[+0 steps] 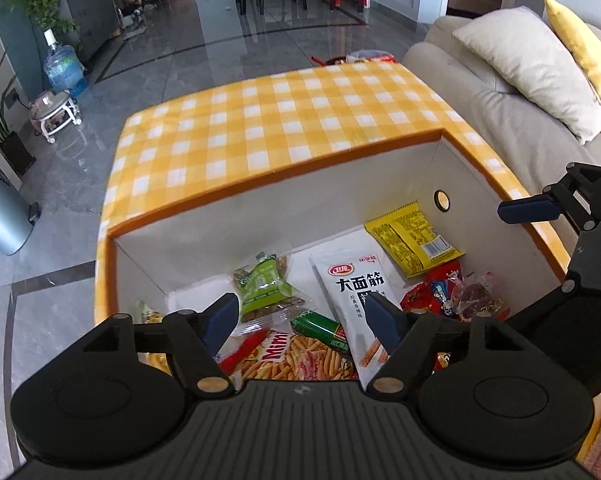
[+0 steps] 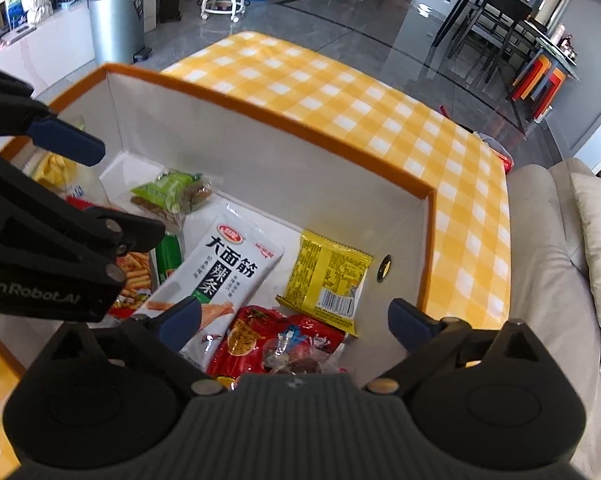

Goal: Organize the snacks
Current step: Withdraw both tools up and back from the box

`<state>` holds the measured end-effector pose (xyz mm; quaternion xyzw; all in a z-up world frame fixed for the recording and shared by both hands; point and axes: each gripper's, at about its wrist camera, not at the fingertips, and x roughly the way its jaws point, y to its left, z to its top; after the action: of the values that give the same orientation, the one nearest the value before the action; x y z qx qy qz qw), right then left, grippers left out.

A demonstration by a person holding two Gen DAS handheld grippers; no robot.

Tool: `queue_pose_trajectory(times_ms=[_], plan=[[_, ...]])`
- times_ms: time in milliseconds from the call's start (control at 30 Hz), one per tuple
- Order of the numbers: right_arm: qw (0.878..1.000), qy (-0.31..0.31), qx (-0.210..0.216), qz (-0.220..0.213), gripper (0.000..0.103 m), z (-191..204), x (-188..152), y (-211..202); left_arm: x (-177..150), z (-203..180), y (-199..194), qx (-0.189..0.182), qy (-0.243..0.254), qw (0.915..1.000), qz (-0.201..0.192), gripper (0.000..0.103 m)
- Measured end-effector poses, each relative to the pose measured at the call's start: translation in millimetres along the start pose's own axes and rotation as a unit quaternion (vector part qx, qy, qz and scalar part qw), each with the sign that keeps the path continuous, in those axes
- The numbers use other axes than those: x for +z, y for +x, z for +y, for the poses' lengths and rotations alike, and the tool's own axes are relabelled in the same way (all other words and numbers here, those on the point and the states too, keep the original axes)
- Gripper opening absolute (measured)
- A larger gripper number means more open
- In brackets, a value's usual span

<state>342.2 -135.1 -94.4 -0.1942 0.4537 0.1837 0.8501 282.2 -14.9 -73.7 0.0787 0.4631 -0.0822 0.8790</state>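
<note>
Both your grippers are spread open, gripping nothing: left gripper (image 1: 304, 322) hovers over the box (image 1: 284, 204) with the white snack pack (image 1: 354, 292) against its right finger, right gripper (image 2: 296, 322) has the red pack (image 2: 260, 340) between its fingers.

The left tool (image 1: 302, 322) is black plastic with two dark blue fingertips (image 1: 222, 318). Its base has ridged lines and two big round bumps, and shiny round pins sit at the joints. The right tool (image 2: 296, 322) looks the same. From the right wrist camera, white letters on the left tool's side read "GenRobot.AI".
</note>
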Motion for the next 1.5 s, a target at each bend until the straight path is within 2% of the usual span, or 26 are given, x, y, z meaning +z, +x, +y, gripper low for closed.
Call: queue_pose_trajectory(times_ms=[200,467,700,767,867,1067,1233,1367,1500], plan=[[0.999,0.03,0.003,-0.029,0.097,-5.6,1.5,-26.4,-2.2,5.9,-26.5,0.0,-0.01,0.9994,-0.033,0.085],[0.991,0.088,-0.017,-0.101,0.097,-10.6,-3.8,-78.8,-7.0,10.1,-79.3,-0.005,-0.022,0.9928,-0.118,0.084],[0.976,0.139,-0.036,-0.164,0.099,-7.5,-23.5,-127.8,-19.2,12.7,-123.3,0.021,-0.054,0.9811,-0.185,0.084],[0.97,0.151,-0.042,-0.184,0.099,-4.1,-31.7,-142.5,-24.8,10.4,-133.5,0.032,-0.048,0.9784,-0.198,0.084],[0.963,0.165,-0.038,-0.211,0.099,1.6,-45.2,-163.0,-35.1,-0.1,-149.9,0.068,-0.016,0.9721,-0.224,0.084],[0.951,0.191,-0.021,-0.242,0.099,16.5,-71.3,-197.4,-59.3,-12.6,-168.0,0.105,0.01,0.968,-0.227,0.088],[0.949,0.196,-0.007,-0.249,0.099,33.6,-90.9,-213.6,-78.0,-13.5,-170.8,0.117,-0.034,0.9691,-0.215,0.088],[0.951,0.174,-0.029,-0.255,0.099,49.3,-103.9,-222.1,-92.2,-10.8,-173.4,0.122,-0.059,0.969,-0.207,0.088],[0.953,0.159,-0.045,-0.253,0.099,59.2,-117.1,-223.7,-104.3,-13.0,-170.6,0.119,-0.048,0.9719,-0.198,0.088]])
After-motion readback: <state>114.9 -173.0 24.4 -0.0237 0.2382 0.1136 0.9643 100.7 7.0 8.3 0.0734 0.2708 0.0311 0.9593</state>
